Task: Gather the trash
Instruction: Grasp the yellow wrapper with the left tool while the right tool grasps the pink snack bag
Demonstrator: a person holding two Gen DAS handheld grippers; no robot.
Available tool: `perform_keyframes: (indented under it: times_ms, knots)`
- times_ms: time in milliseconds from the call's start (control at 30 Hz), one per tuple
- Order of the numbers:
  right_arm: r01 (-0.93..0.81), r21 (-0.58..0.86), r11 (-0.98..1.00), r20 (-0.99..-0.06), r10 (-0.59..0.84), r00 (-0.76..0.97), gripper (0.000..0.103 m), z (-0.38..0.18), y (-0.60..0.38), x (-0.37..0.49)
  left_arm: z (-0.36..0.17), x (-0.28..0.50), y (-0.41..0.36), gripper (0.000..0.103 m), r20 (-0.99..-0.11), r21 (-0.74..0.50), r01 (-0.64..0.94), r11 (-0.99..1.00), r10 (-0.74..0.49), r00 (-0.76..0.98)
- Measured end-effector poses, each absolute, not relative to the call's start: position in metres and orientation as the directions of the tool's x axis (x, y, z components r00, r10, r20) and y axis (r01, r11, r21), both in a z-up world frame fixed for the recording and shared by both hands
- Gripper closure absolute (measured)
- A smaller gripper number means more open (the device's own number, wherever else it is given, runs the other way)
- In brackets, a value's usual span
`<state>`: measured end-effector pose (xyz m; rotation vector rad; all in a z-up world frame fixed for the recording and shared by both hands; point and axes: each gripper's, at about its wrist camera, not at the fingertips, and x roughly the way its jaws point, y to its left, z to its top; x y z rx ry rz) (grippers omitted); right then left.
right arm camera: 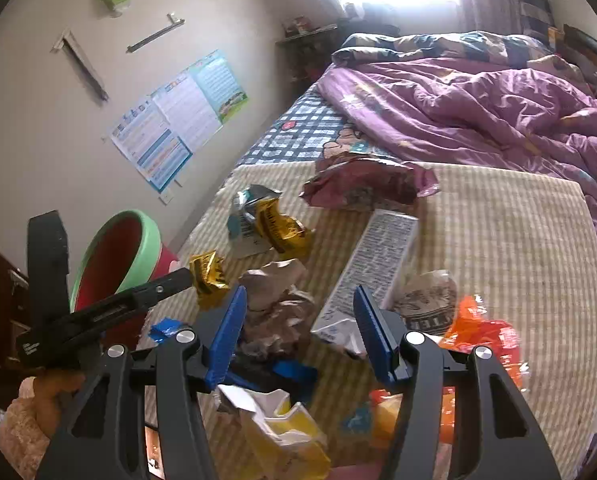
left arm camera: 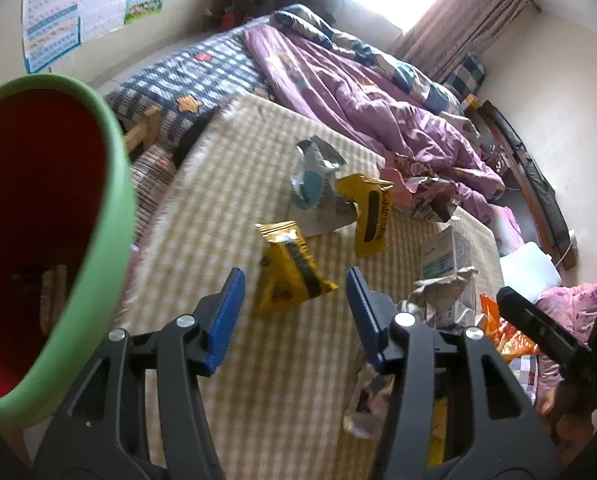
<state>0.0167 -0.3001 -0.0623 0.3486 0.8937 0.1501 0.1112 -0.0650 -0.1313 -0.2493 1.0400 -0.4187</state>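
Observation:
Trash lies scattered on a checked yellow blanket (left arm camera: 258, 360). My left gripper (left arm camera: 294, 274) hangs open over a yellow snack wrapper (left arm camera: 286, 280), which shows between its blue pads untouched. A second yellow wrapper (left arm camera: 368, 216) and a silver-teal wrapper (left arm camera: 314, 176) lie beyond. A red bin with a green rim (left arm camera: 110, 200) stands close on the left. My right gripper (right arm camera: 300, 292) is open above crumpled brown paper (right arm camera: 278, 304), with a white carton (right arm camera: 374, 264) and an orange wrapper (right arm camera: 478, 332) beside it. The bin (right arm camera: 118, 256) shows at left there.
A purple quilt (left arm camera: 378, 112) is bunched on the bed behind the blanket. A pink bag (right arm camera: 362, 184) lies at the blanket's far edge. A torn yellow-white carton (right arm camera: 286, 432) sits under the right gripper. Posters (right arm camera: 170, 128) hang on the wall.

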Motion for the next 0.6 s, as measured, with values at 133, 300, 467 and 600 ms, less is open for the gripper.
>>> perform_keyframes:
  times_ms: [133, 300, 467, 600]
  knots:
    - [0.028, 0.365, 0.93, -0.735, 0.27, 0.622, 0.048, -0.064, -0.304, 0.018, -0.144, 0.123, -0.074, 0.07, -0.801, -0.401, 0.213, 0.891, -0.454, 0.391]
    - [0.032, 0.367, 0.93, -0.737, 0.27, 0.62, 0.048, -0.064, -0.304, 0.019, -0.152, 0.13, -0.074, 0.076, -0.802, -0.433, 0.196, 0.88, -0.475, 0.362]
    - [0.005, 0.337, 0.942, -0.734, 0.259, 0.627, 0.048, -0.055, -0.308, 0.033, -0.145, 0.124, -0.068, 0.086, -0.792, -0.433, 0.198, 0.879, -0.476, 0.383]
    - [-0.06, 0.256, 0.965, -0.755, 0.239, 0.611, 0.04, -0.044, -0.318, 0.064, -0.142, 0.109, -0.048, 0.087, -0.785, -0.447, 0.175, 0.877, -0.478, 0.394]
